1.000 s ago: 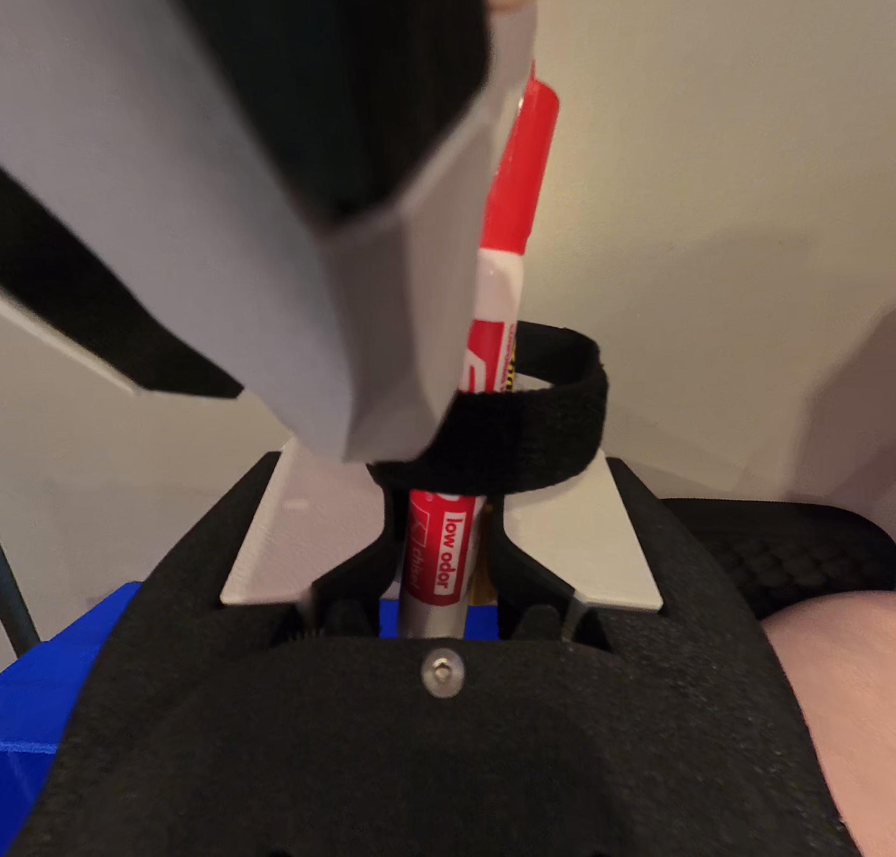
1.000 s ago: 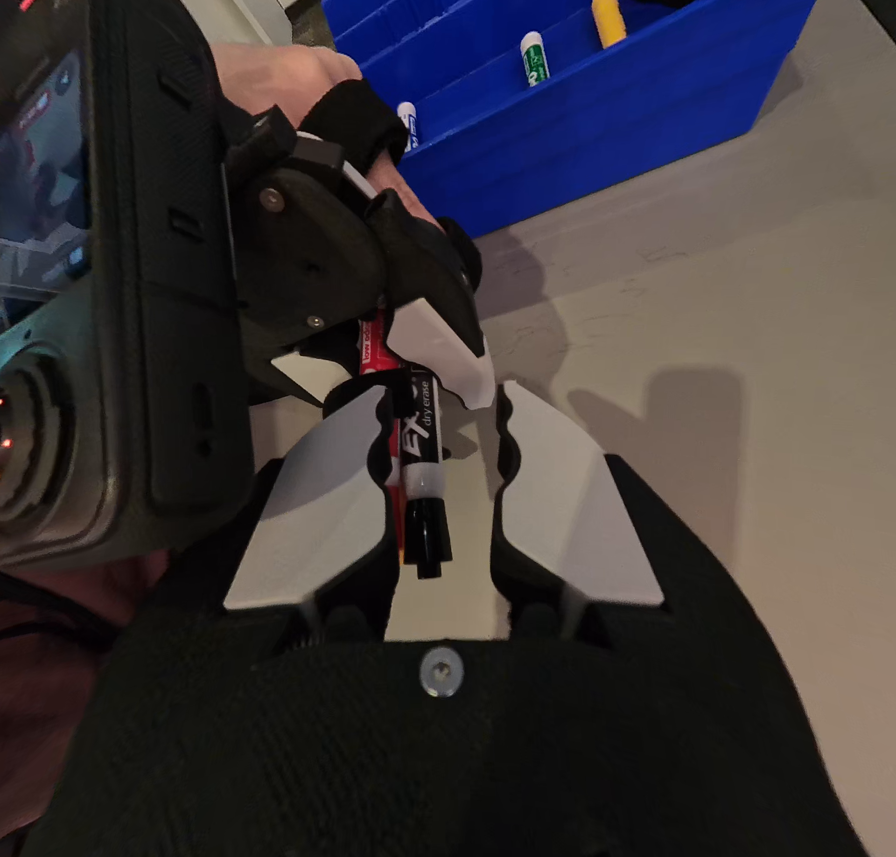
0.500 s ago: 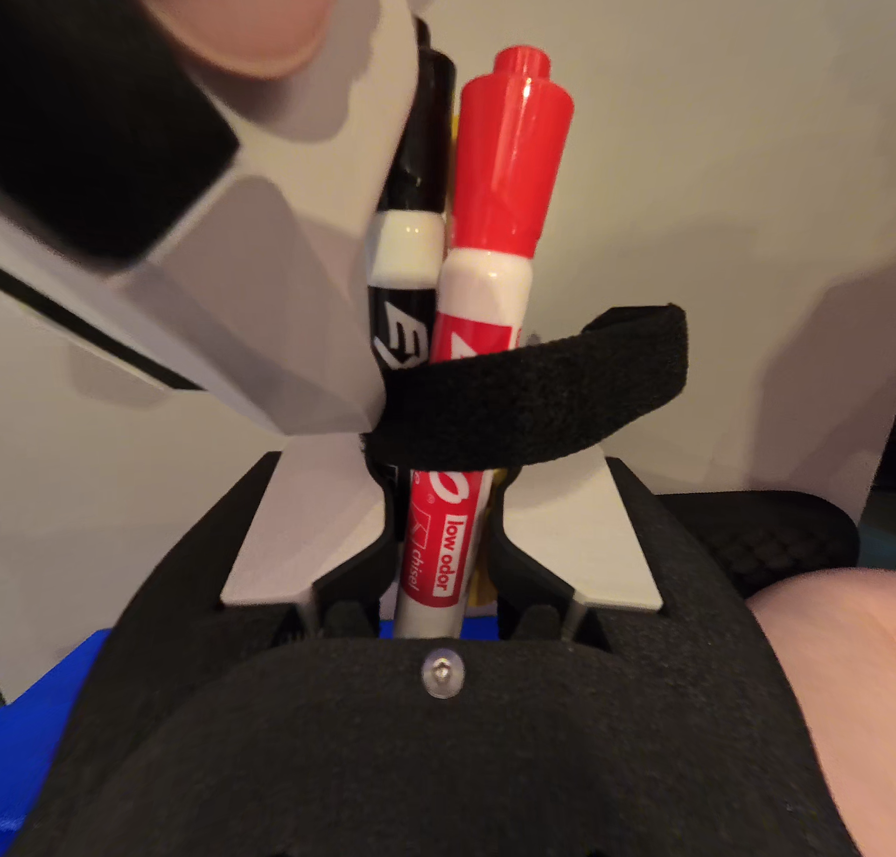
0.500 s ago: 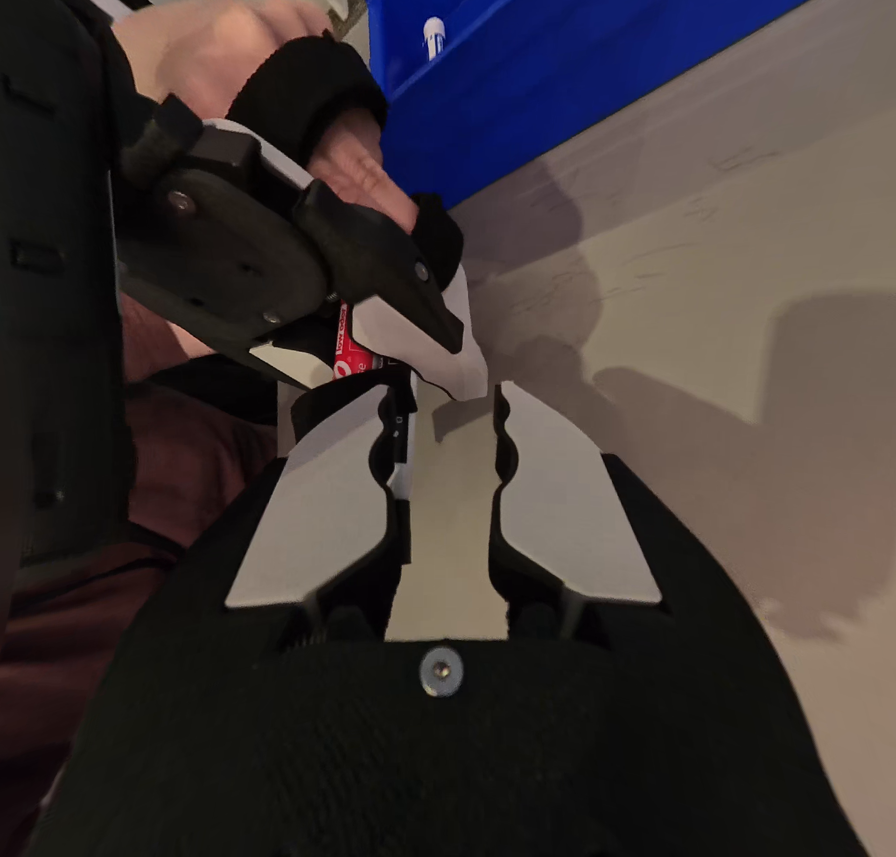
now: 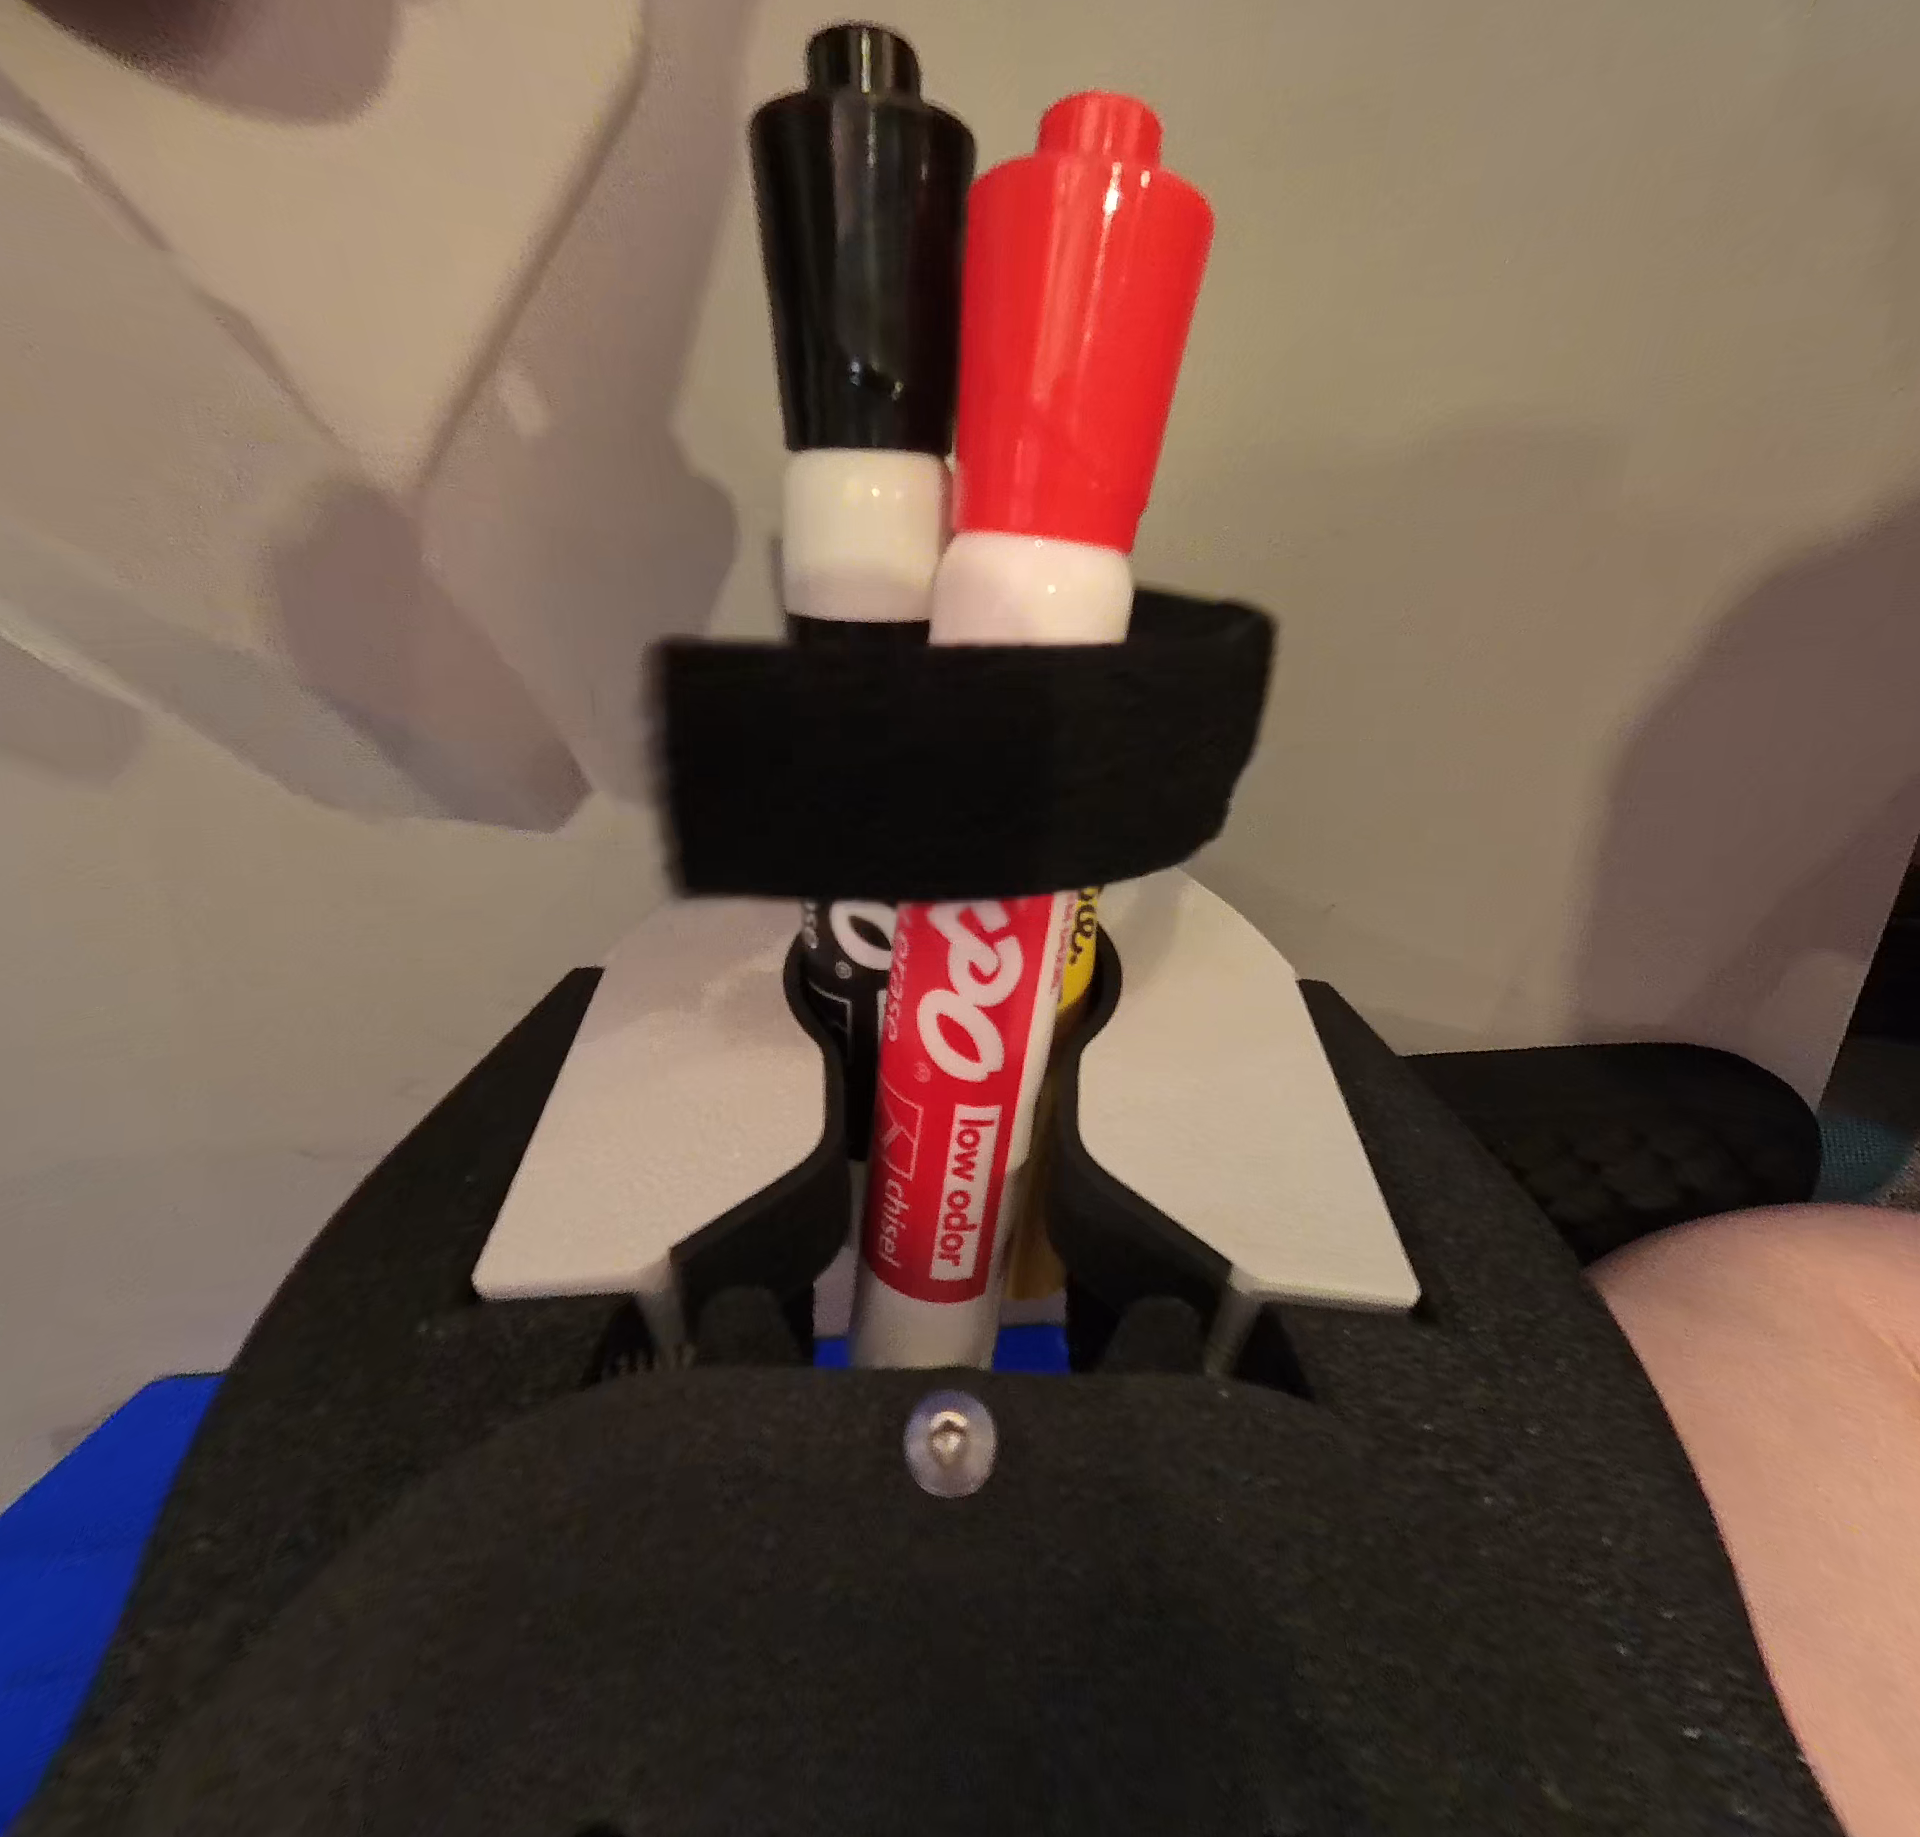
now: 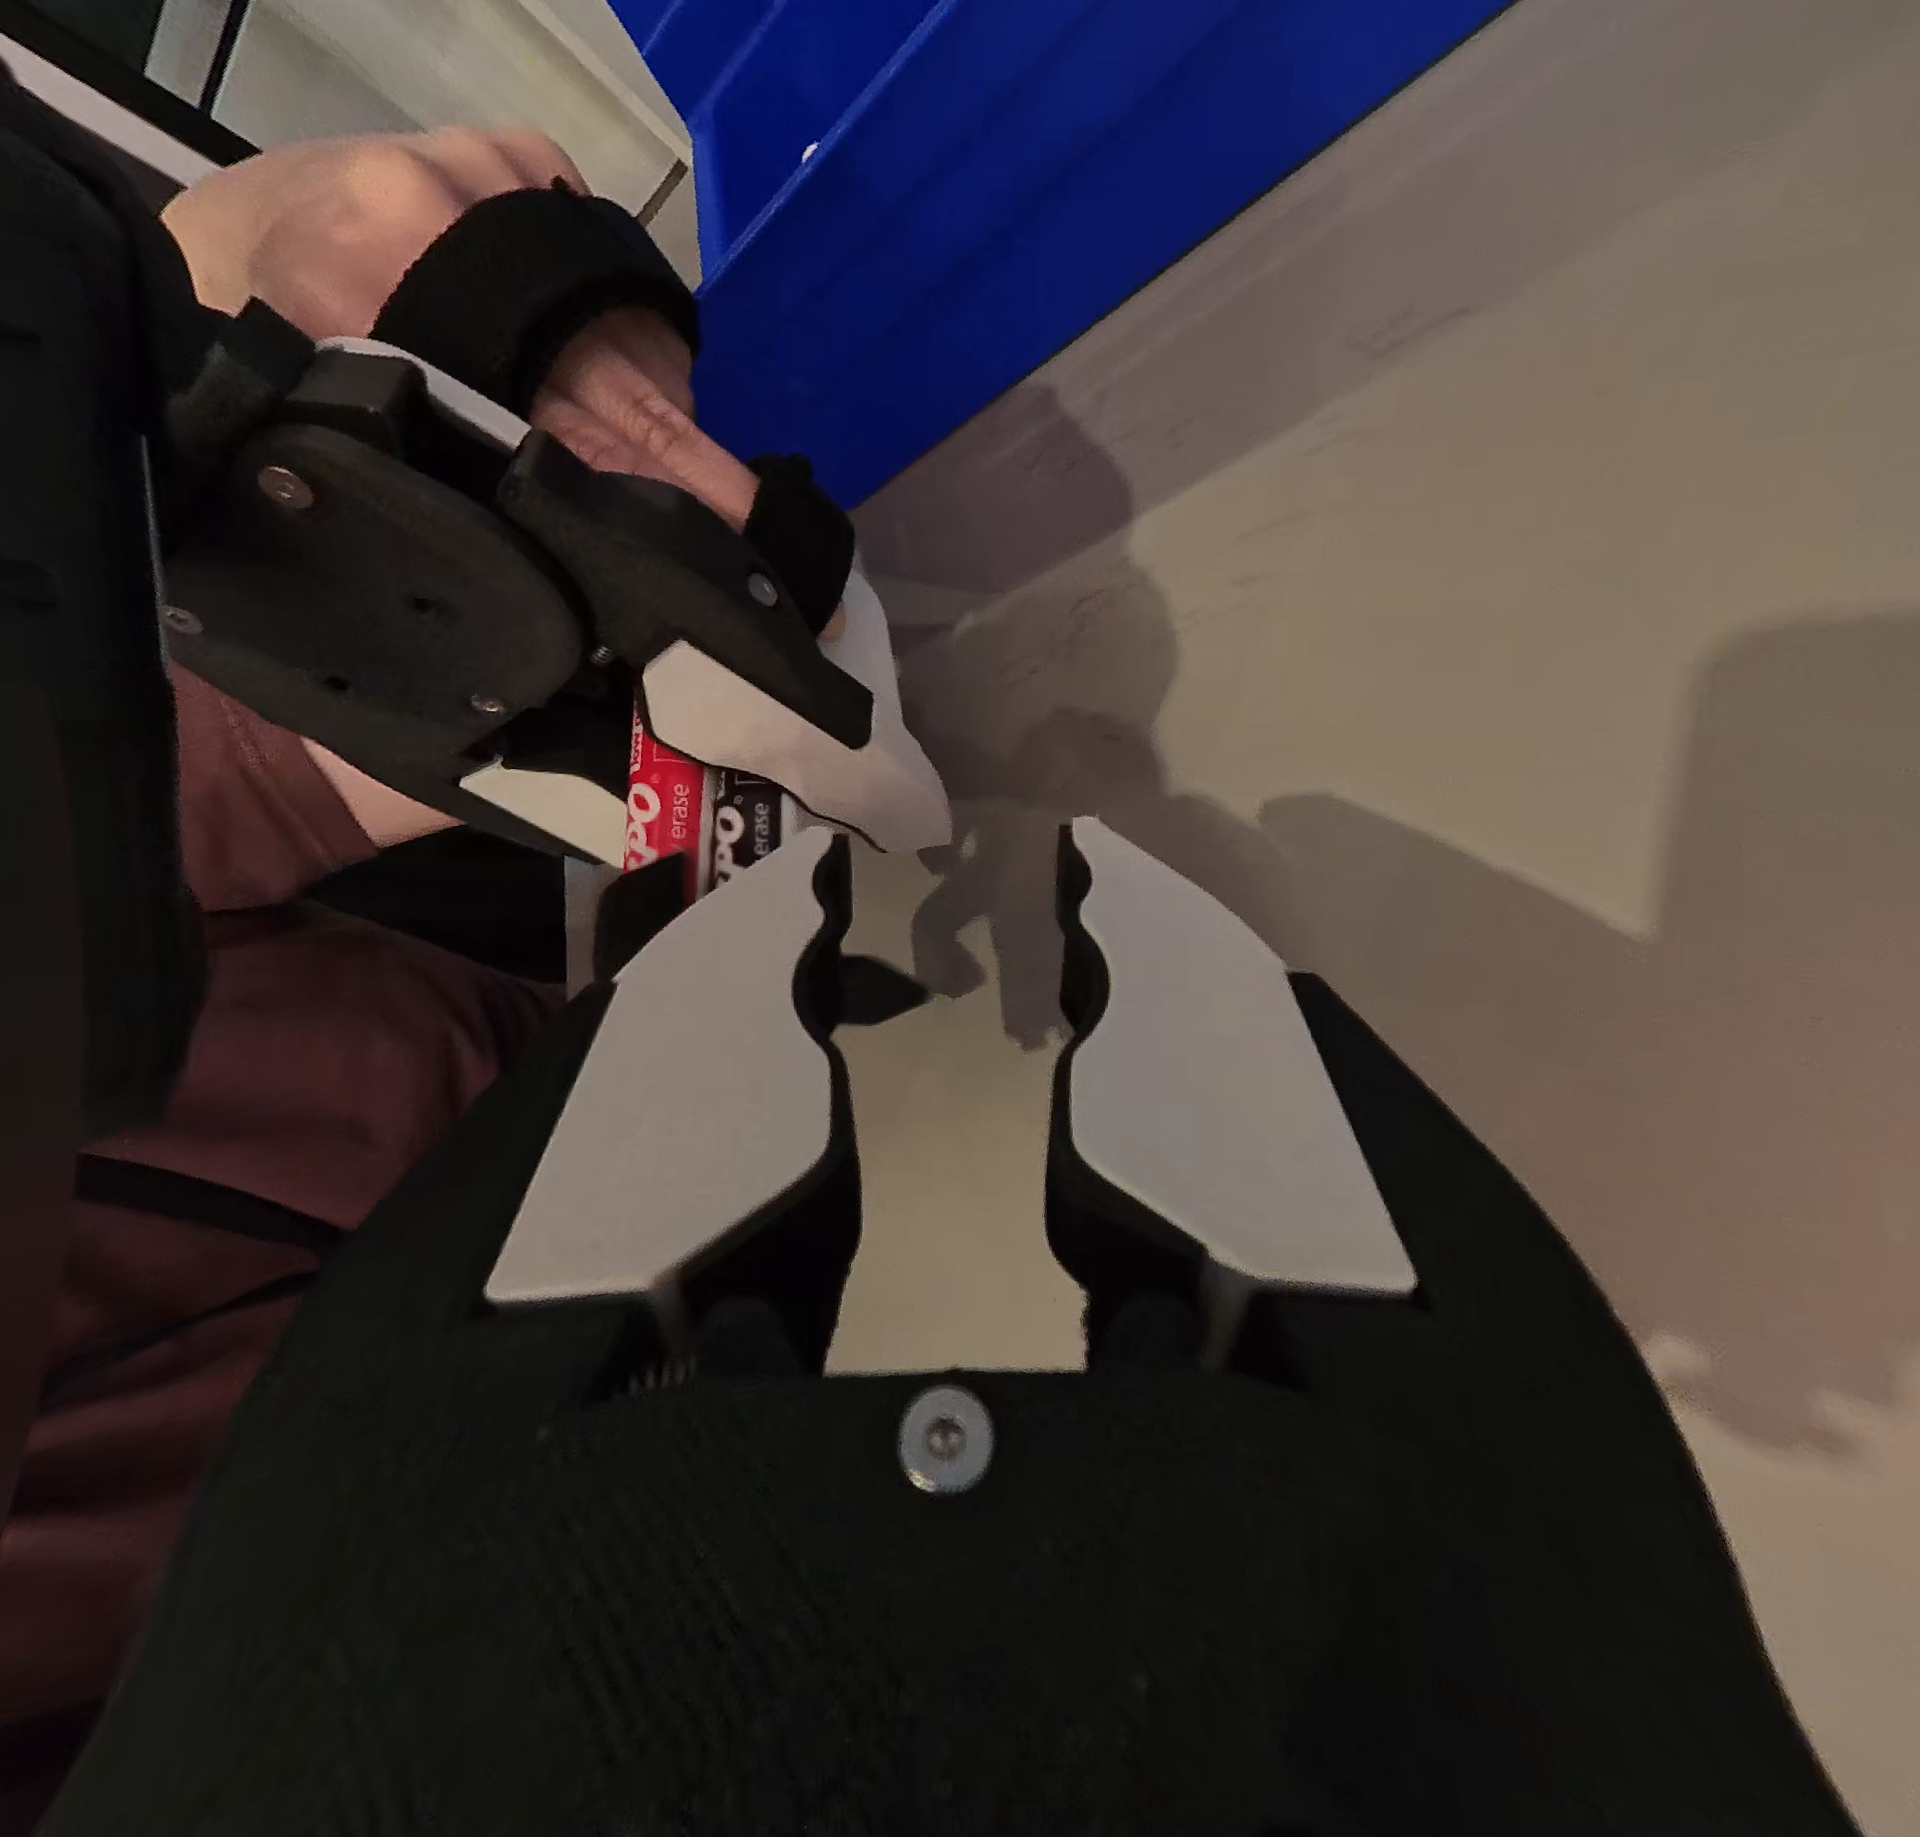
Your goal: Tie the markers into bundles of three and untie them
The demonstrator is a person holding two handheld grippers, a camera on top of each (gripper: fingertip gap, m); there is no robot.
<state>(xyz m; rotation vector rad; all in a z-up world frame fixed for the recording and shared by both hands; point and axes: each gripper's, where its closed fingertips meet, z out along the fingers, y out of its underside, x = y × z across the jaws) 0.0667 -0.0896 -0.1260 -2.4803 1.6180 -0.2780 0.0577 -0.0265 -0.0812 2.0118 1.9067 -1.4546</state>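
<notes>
In the left wrist view my left gripper (image 5: 940, 951) is shut on an upright bundle: a black marker (image 5: 862, 312), a red marker (image 5: 1081, 333) and a yellow one (image 5: 1081, 966) mostly hidden behind them. A black hook-and-loop strap (image 5: 956, 759) loops around the bundle just above the fingertips. A pale blurred finger (image 5: 343, 624) of the right gripper is at the upper left, apart from the bundle. In the right wrist view my right gripper (image 6: 951, 852) is open and empty over the table, right beside the left gripper (image 6: 727, 811) and its markers (image 6: 665, 811).
A blue divided bin (image 6: 1039, 177) stands on the beige table (image 6: 1455, 644) behind the grippers; its corner shows in the left wrist view (image 5: 83, 1475). A hand (image 6: 364, 218) holds the left gripper. A black mesh chair part (image 5: 1610, 1143) is at the right.
The right gripper has drawn back from the bundle to the upper left. The black marker and the strap's wrapped front now show in full. The left gripper still holds the bundle.
</notes>
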